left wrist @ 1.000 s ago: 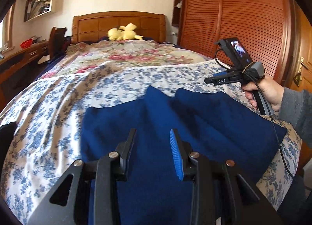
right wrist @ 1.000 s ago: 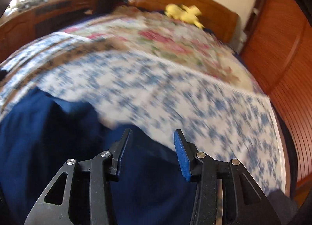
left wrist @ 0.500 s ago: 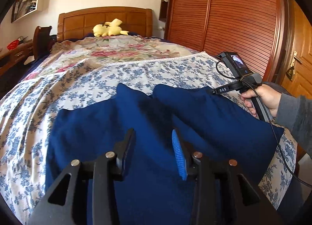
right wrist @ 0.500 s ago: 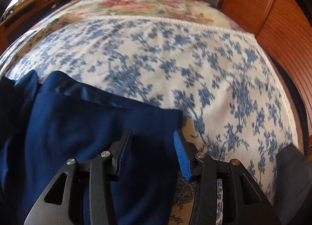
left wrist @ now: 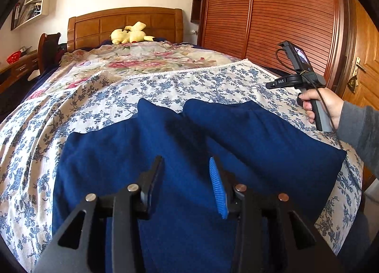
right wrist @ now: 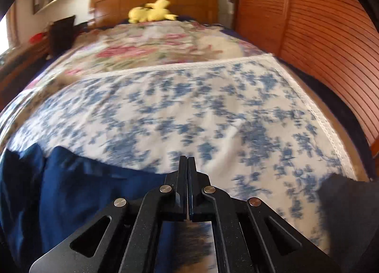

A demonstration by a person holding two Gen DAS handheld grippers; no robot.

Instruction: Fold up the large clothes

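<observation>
Since a second ago, the right gripper [right wrist: 187,161] is snapping together on nothing, hovering off the navy garment's [left wrist: 180,178] right edge. Nearer, the left gripper [left wrist: 186,173] is hanging apart over the garment's middle. Its long axis is running across the floral bedspread [left wrist: 99,98], folded flaps pointing toward the headboard [left wrist: 123,22].

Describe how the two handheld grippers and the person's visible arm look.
The left gripper is black, with silver pivot pins and one ribbed blue finger pad. The right gripper is black too, with white "DAS" lettering, a grey pistol handle, a small screen on top and a thin black cable. The right hand comes out of a grey sleeve.
</observation>
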